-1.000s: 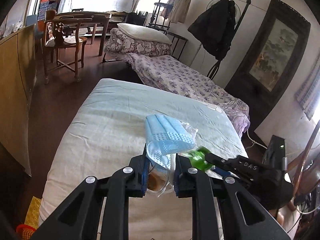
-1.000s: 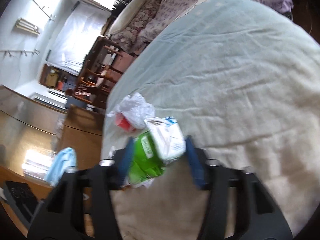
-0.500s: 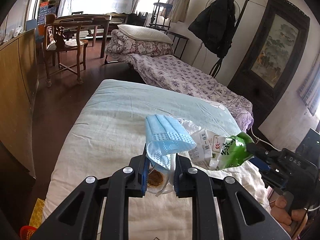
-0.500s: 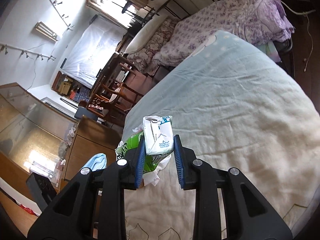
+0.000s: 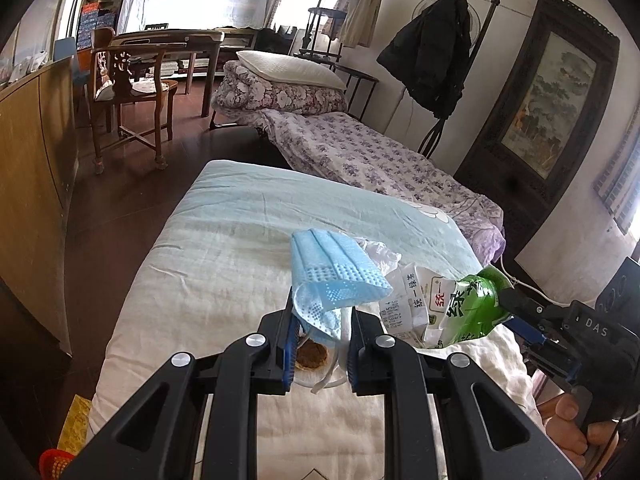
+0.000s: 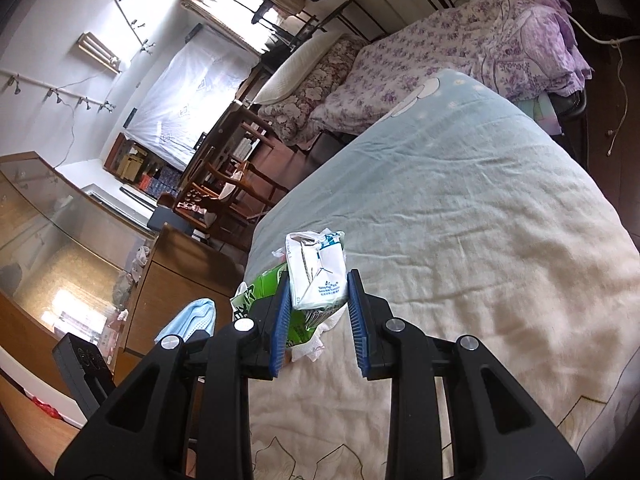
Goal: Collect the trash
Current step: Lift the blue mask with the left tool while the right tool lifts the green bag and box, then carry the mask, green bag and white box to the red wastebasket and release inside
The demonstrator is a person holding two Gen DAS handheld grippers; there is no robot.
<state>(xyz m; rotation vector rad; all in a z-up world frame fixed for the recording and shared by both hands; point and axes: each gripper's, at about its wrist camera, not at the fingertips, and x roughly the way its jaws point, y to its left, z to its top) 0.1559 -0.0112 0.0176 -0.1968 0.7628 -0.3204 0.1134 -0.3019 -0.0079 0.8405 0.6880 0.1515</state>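
Observation:
My left gripper (image 5: 322,318) is shut on a blue face mask (image 5: 332,272), held above the bed; the mask's loop dangles under the jaws. Below it, between the fingers, a clear wrapper with a brown biscuit (image 5: 312,354) shows; whether it rests on the bed I cannot tell. My right gripper (image 6: 316,292) is shut on a crushed green-and-white drink carton (image 6: 320,272), raised clear of the cover. In the left wrist view that carton (image 5: 440,304) hangs just right of the mask, with the right gripper (image 5: 520,312) behind it. A crumpled white plastic bag (image 5: 380,252) lies behind the mask.
The bed has a pale blue and cream cover (image 5: 240,240). Beyond it stands a second bed with a purple floral quilt (image 5: 360,148). A wooden cabinet (image 5: 36,184) runs along the left, a chair (image 5: 132,96) is farther back, and a red basket (image 5: 52,464) sits on the floor.
The right gripper has closed on the carton and lifted it off the bed, up beside the mask. The left gripper and the mask have stayed where they were.

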